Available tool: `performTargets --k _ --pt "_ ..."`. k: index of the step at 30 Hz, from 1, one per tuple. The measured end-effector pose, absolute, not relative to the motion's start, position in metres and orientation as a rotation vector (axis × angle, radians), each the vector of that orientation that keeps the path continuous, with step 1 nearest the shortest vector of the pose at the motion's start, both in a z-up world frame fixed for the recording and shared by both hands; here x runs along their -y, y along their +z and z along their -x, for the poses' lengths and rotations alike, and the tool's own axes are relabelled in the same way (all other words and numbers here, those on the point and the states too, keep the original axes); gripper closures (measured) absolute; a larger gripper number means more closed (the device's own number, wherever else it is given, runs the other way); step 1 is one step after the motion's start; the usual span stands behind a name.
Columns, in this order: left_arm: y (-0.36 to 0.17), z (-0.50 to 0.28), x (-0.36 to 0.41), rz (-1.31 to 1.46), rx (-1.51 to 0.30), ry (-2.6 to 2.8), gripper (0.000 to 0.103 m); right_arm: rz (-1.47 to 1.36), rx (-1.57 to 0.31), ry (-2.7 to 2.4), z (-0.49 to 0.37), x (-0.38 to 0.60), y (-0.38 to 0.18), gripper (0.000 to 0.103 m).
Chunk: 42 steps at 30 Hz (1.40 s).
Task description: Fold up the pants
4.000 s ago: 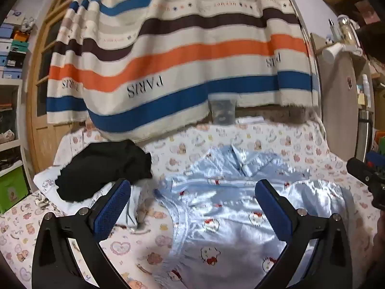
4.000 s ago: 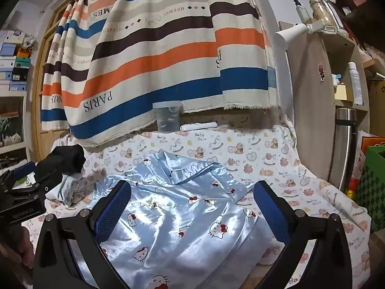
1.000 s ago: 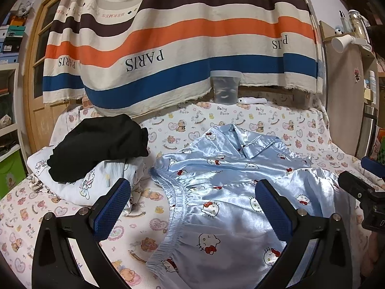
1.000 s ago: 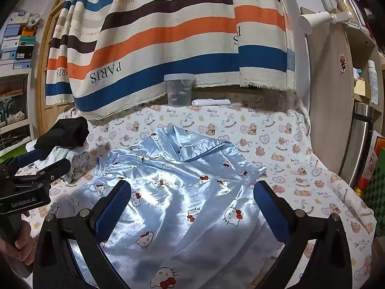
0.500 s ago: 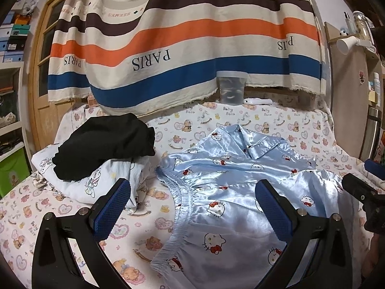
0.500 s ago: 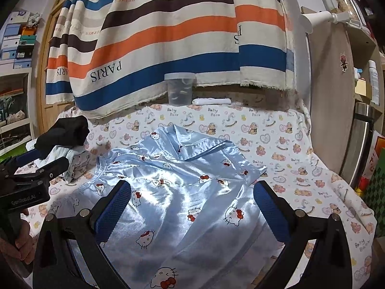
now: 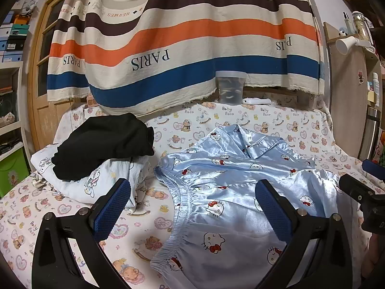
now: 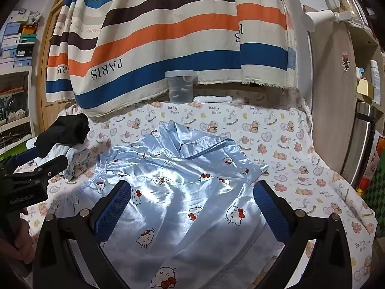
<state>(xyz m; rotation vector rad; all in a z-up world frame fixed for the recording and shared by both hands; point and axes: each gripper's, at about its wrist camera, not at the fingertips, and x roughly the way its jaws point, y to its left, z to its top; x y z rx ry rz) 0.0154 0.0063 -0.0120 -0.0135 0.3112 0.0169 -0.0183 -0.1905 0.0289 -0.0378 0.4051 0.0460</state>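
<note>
Spread on a bed [image 7: 72, 219] in bear-print sheets: light-blue satin pajama pants [image 7: 231, 219] with a cat print, lying over the matching shirt [image 7: 250, 144]. Above them, left gripper [image 7: 192, 207] and right gripper [image 8: 191, 206], both released, jaws wide apart, grasping nothing.

We count two grippers, the left gripper [image 7: 192, 207] and the right gripper [image 8: 192, 207], each with two blue-padded fingers. On the bed [image 7: 276, 120] we see one pair of pale blue pants [image 7: 231, 219], one matching shirt [image 7: 245, 151], one black garment [image 7: 105, 142] and one white bundle [image 7: 79, 183]. Behind them stand one plastic tub [image 7: 230, 86] and one striped curtain [image 7: 182, 36].
</note>
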Motion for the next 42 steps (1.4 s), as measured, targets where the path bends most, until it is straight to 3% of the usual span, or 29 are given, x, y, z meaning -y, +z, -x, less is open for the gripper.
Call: performTargets --k 42 --pt "-0.0142 -0.0154 -0.0038 0.010 -0.316 0.017 0.000 0.045 -0.406 0.069 0.0167 0.1890 0.0278 0.001"
